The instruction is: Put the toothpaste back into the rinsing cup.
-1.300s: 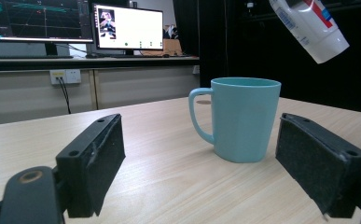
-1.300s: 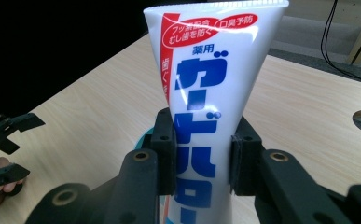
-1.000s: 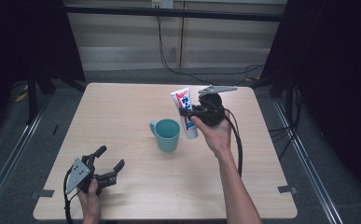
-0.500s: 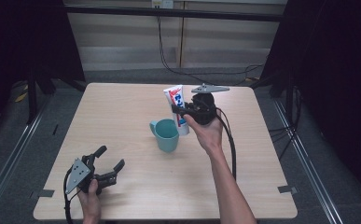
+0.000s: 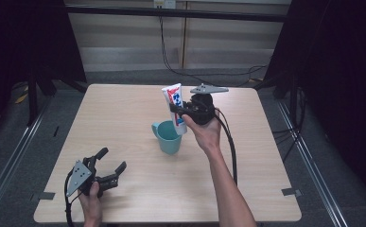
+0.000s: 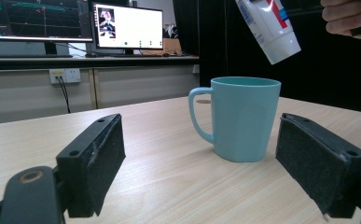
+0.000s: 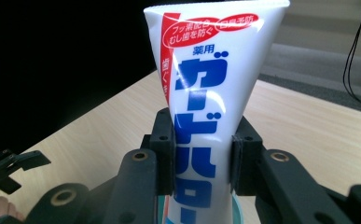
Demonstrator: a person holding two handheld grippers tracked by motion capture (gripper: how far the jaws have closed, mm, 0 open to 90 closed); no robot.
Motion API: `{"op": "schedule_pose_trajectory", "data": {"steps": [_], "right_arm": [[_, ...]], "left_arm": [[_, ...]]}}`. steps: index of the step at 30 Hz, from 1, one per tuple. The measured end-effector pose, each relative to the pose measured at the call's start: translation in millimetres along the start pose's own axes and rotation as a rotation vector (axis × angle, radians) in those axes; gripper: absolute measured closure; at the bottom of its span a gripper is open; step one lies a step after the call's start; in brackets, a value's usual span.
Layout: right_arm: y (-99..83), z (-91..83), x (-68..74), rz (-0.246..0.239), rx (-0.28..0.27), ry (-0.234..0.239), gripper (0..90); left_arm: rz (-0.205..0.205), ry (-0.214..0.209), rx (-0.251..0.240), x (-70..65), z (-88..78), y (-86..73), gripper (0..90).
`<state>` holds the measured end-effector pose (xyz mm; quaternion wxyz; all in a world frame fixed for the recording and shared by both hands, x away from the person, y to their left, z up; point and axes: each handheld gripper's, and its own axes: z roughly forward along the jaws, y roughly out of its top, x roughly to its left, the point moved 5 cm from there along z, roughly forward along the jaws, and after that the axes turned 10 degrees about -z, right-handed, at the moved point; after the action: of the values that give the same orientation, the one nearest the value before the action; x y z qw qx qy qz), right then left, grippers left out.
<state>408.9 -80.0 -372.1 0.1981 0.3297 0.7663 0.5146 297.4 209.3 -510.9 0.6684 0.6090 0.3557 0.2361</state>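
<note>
A white toothpaste tube (image 5: 175, 107) with red and blue print hangs cap-down in the air, its cap just over the rim of a teal mug (image 5: 168, 137) in the middle of the table. My right gripper (image 5: 179, 112) is shut on the tube's middle; in the right gripper view both pads squeeze the toothpaste tube (image 7: 206, 112). The left gripper (image 5: 110, 167) rests near the table's front left, open, with nothing between its pads. From the left gripper view the mug (image 6: 239, 117) stands ahead, handle to the left, and the tube's cap end (image 6: 269, 28) hovers above it.
The wooden table (image 5: 124, 113) has free surface on all sides of the mug. Cables trail from both grippers. Monitors (image 6: 127, 25) stand on a desk beyond the table. Dark curtains flank the table's left and right edges.
The right hand has carried the toothpaste tube leftward, from beside the mug to just above its rim. The left gripper has stayed put.
</note>
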Motion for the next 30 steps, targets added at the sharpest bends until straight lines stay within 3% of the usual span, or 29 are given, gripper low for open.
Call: {"op": "schedule_pose_trajectory", "data": {"steps": [12, 13, 21, 30], "right_arm": [[-1.5, 16.8, 5.9, -0.016, -0.009, 0.01, 67.7], [-1.7, 17.8, 5.7, -0.017, -0.008, 0.011, 67.6], [-3.7, 25.0, 2.5, -0.019, -0.008, 0.011, 67.2], [-12.9, 36.9, 4.4, -0.02, 0.03, 0.018, 67.1]], "left_arm": [[0.002, 0.001, 0.001, 0.0, -0.1, 0.0, 15.5], [0.015, 0.002, 0.003, 0.9, -0.3, 0.3, 15.5], [0.01, 0.002, 0.003, 0.6, -0.2, 0.2, 15.5], [0.021, 0.002, 0.004, 0.8, -0.3, 0.2, 15.5]]}}
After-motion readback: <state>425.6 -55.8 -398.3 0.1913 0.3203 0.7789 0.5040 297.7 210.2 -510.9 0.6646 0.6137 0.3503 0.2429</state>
